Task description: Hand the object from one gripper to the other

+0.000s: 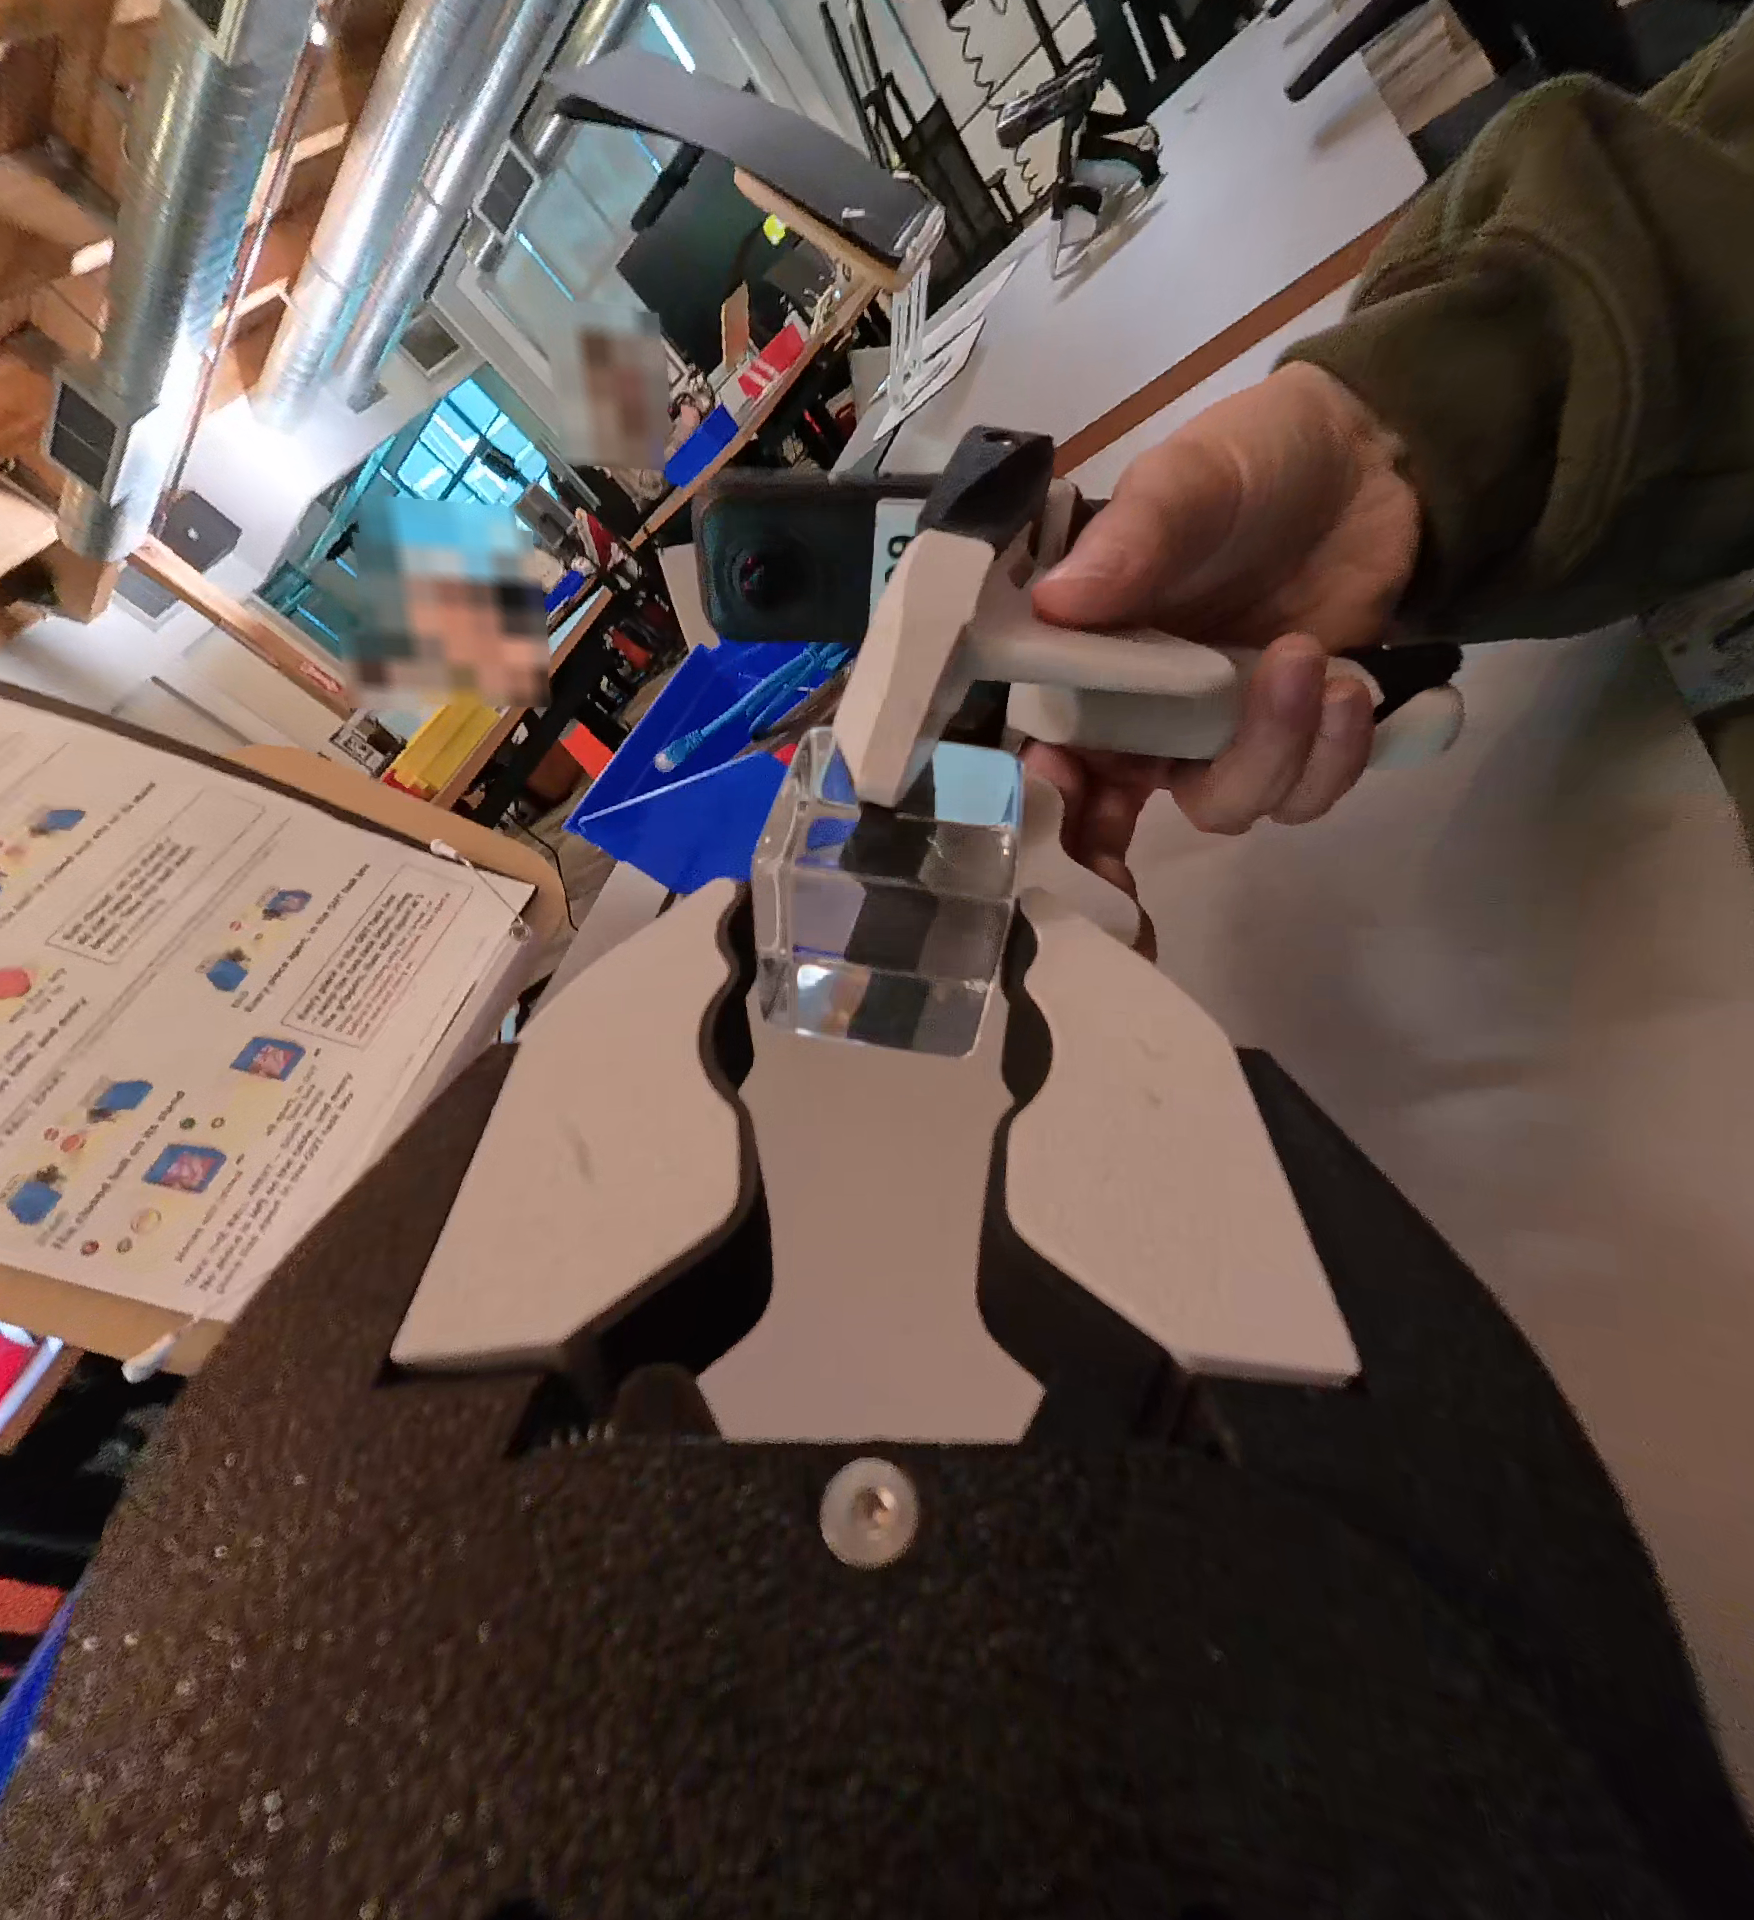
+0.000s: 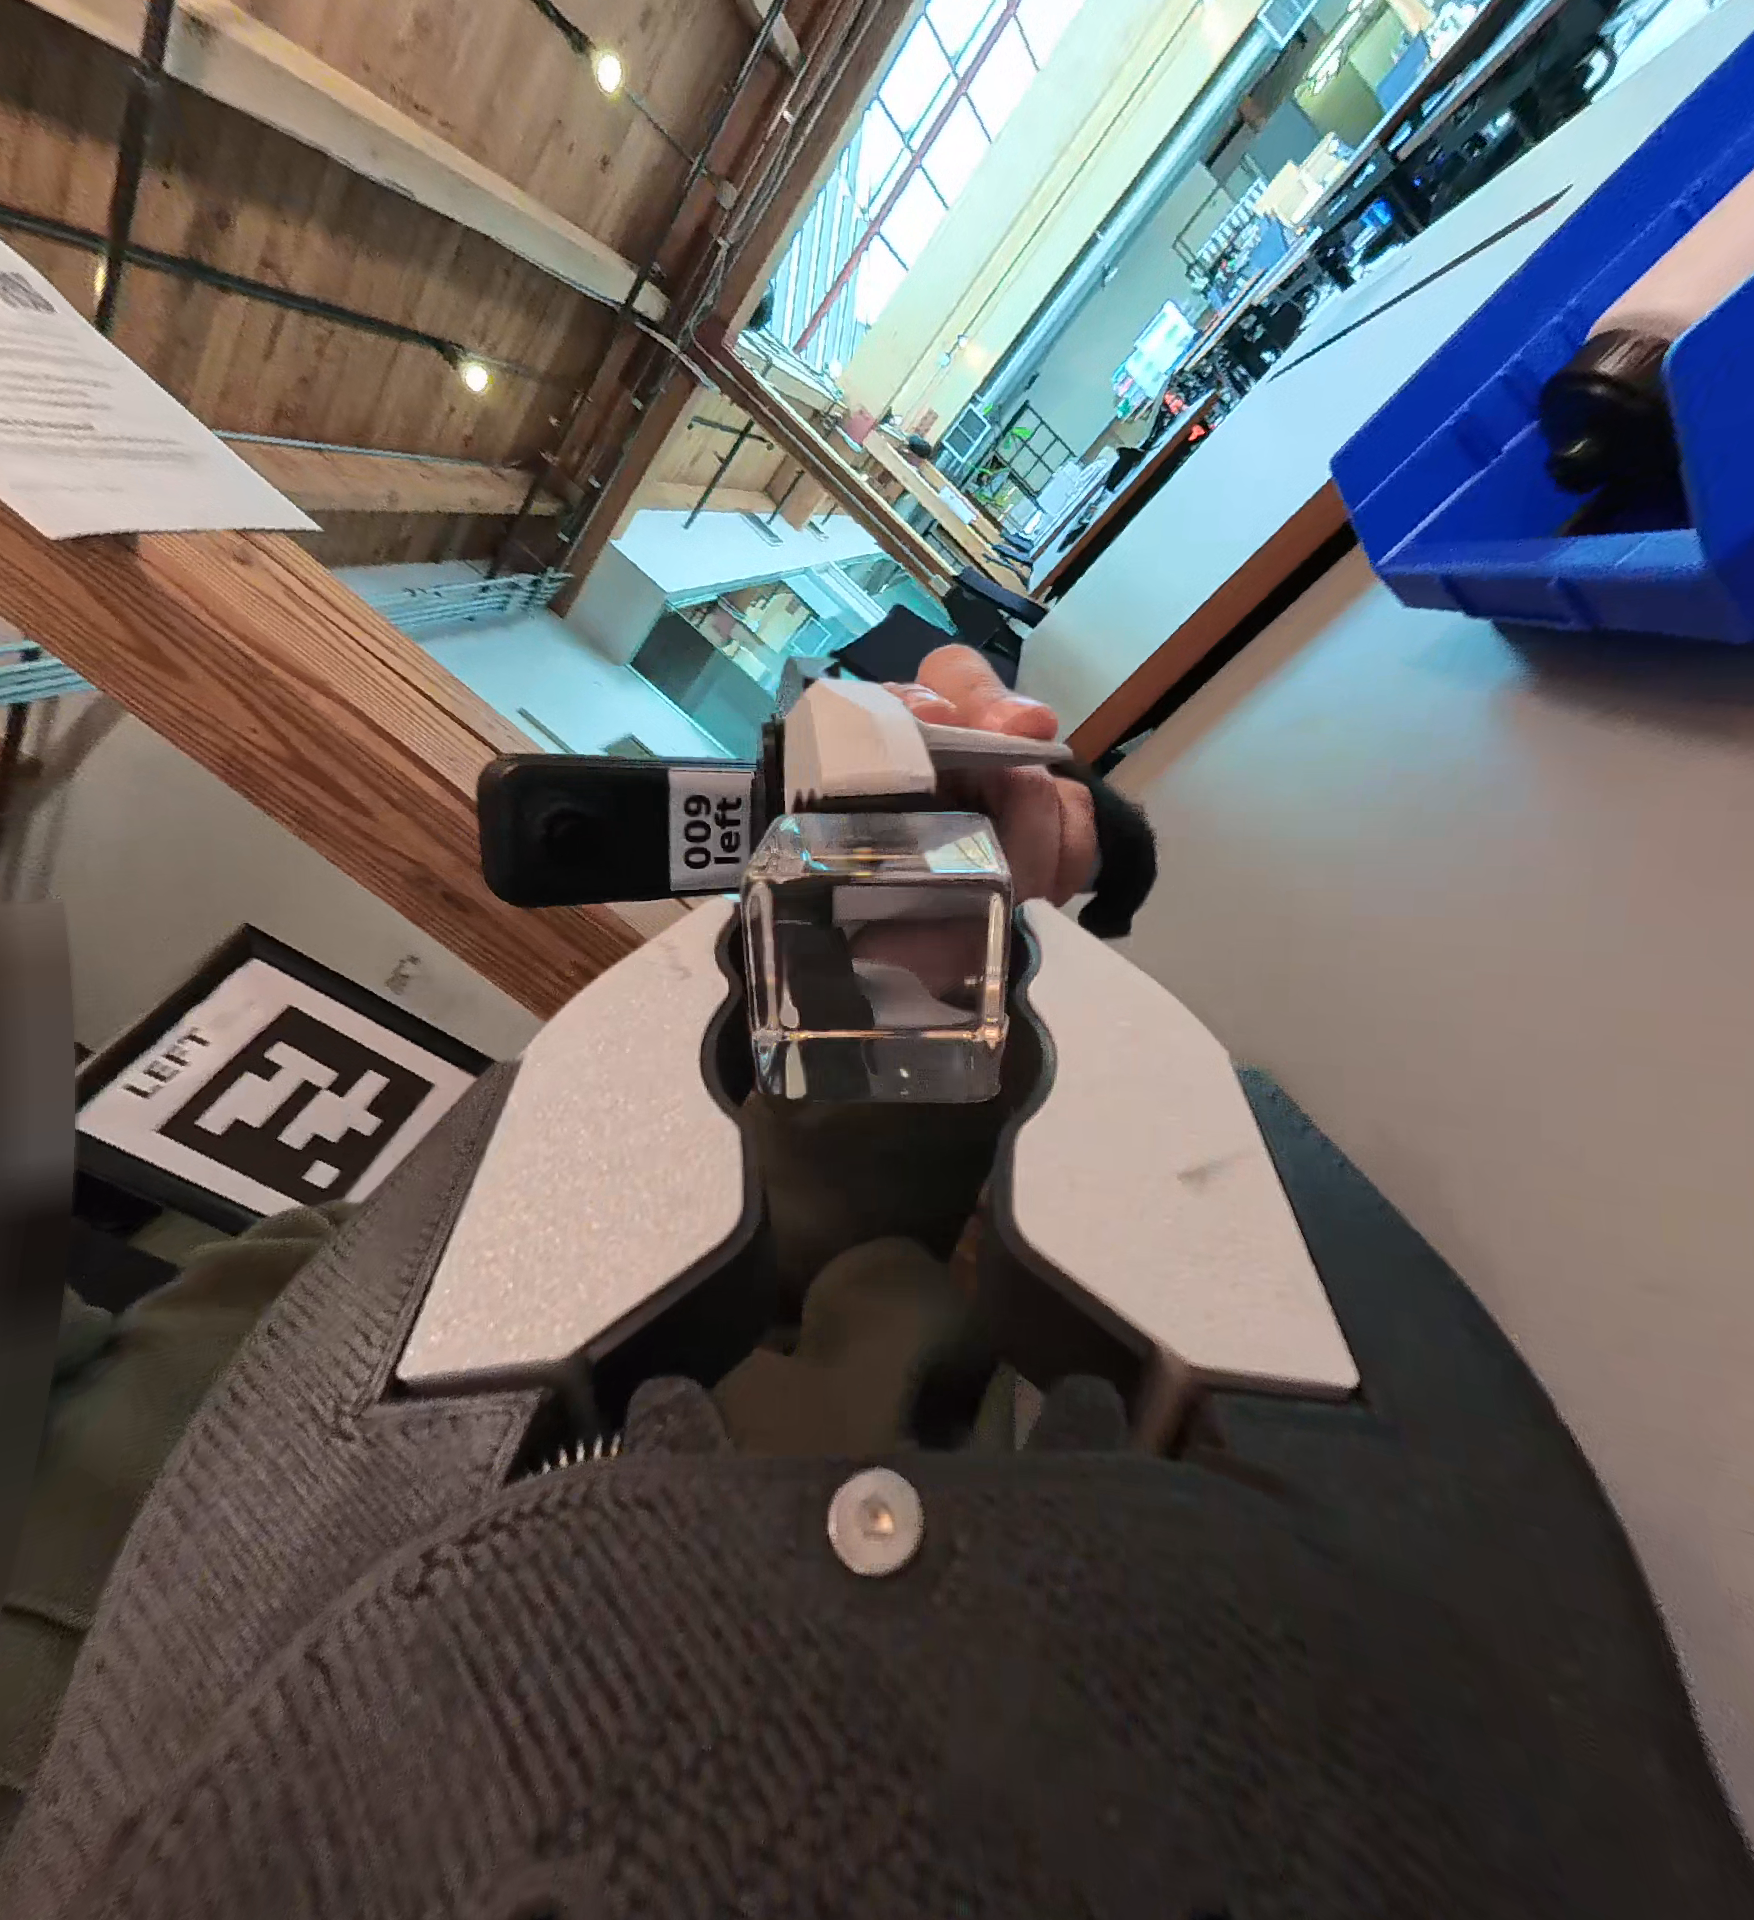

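In my left wrist view, the left claw [image 1: 878, 961] has its two pale grey fingers [image 1: 624, 1122] clamped on the sides of a clear, colourless cube of glass or acrylic [image 1: 888, 935], held at the fingertips above the white tabletop [image 1: 1475, 1039]. The right claw [image 1: 888, 774] meets the same cube from the far side; one of its fingers lies on the cube's upper face. A hand [image 1: 1237, 582] in an olive sleeve [image 1: 1621, 343] grips its handle.

In my right wrist view, the right claw [image 2: 878, 961] is likewise clenched on the cube [image 2: 878, 956], both fingers pressing its side faces. Beyond the cube sits the left claw [image 2: 857, 821], partly hidden. Farther off, a blue plastic bin [image 2: 1538, 457] rests on the tabletop [image 2: 1475, 935].
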